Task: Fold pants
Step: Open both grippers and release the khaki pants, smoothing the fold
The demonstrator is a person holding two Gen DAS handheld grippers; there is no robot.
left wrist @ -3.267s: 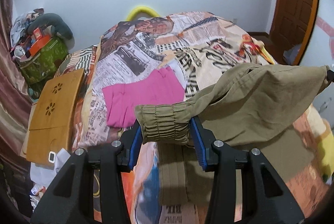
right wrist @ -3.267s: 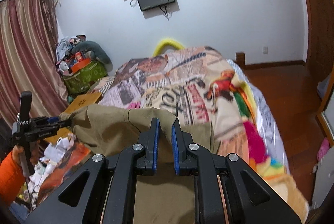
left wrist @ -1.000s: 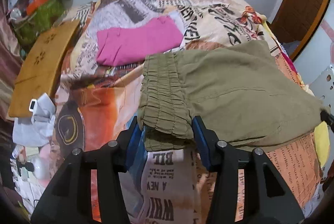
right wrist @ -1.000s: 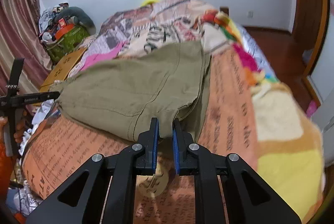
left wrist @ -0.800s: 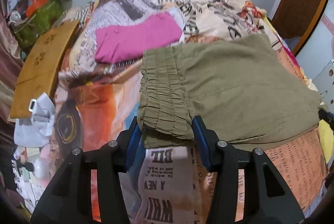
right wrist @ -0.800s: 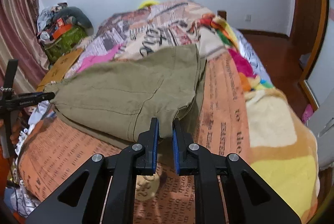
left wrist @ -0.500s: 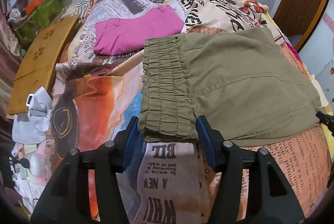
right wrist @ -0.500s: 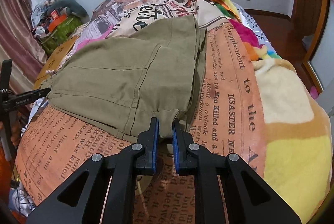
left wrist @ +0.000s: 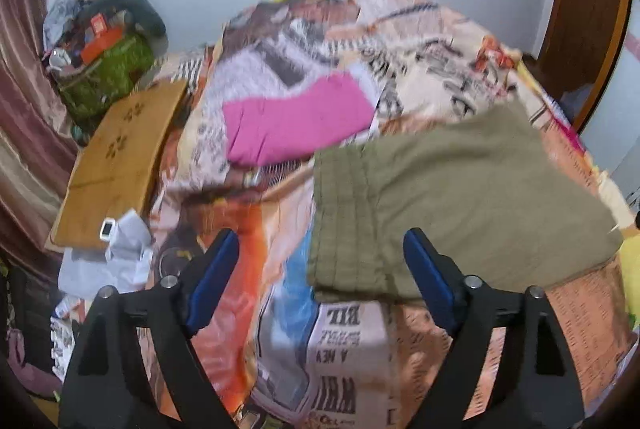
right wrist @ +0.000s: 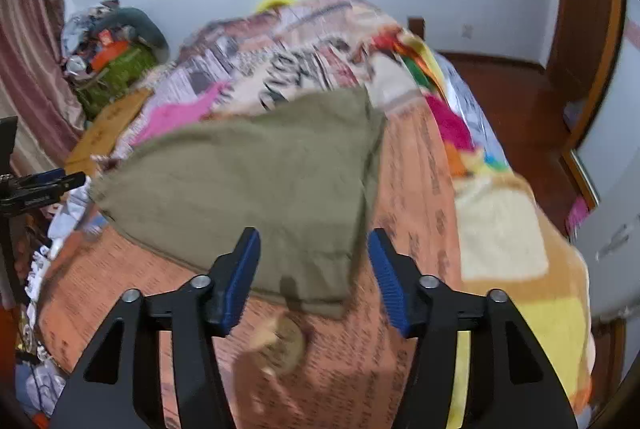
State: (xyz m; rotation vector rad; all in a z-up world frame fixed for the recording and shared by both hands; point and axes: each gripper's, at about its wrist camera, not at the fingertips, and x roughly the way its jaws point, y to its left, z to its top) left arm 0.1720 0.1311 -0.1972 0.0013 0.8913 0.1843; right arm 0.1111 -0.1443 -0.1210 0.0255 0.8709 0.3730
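Nearest, left gripper (left wrist: 320,271) spread wide, blue-padded fingers (left wrist: 214,269) holding nothing, hanging just short of the waistband edge of the pants (left wrist: 448,205). Likewise the right gripper (right wrist: 314,275): fingers (right wrist: 386,279) apart, empty, poised over the near corner at the other end of the pants. Just beyond, lying flat on the bed (left wrist: 352,341) as a compact olive rectangle, elastic waistband along the left side, layers stacked, edges roughly square. Looks folded at least once and set down, with both grips let go. Probably at or near the end; possibly one more fold across to make a smaller bundle, or a little smoothing of the right edge, where layers look slightly uneven in the right view. Farther back, a pink garment (left wrist: 296,119) already folded on the bed, apart from the pants. Both views blurred by motion.
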